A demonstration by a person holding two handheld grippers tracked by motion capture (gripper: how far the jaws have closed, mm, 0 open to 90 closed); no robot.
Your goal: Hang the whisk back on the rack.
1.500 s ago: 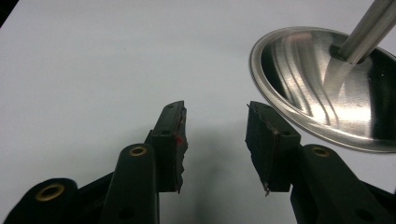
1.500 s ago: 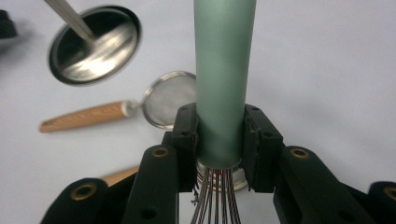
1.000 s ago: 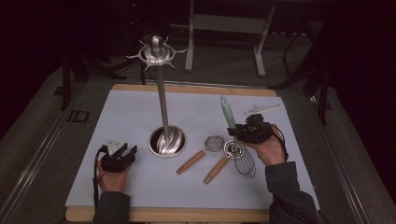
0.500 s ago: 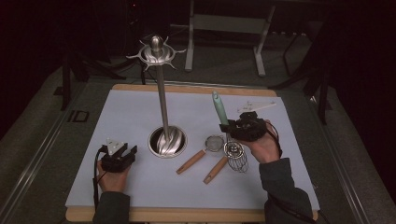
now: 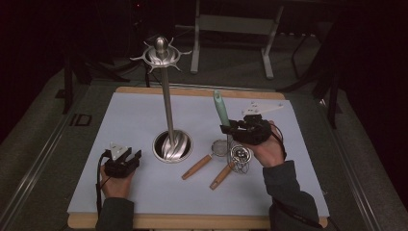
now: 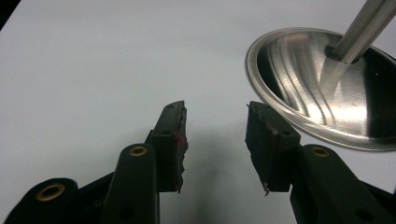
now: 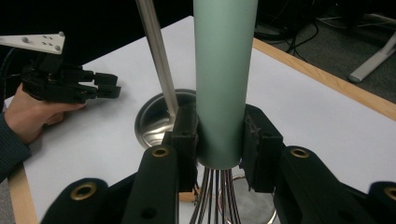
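Mint-green, smooth cylindrical handle of wire whisk (image 5: pixel 223 113) clamped upright between right gripper (image 7: pixel 219 144) pads, wire loops hanging above pale mat (image 5: pixel 134 125) beside polished steel stand (image 5: pixel 172 144). Left gripper (image 6: pixel 215 140) resting apart, jaws spread, empty.

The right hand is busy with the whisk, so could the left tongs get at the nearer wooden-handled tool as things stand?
Probably yes: the left tongs stand open and empty, and bare mat lies between them and the wooden-handled tool, past the stand base.
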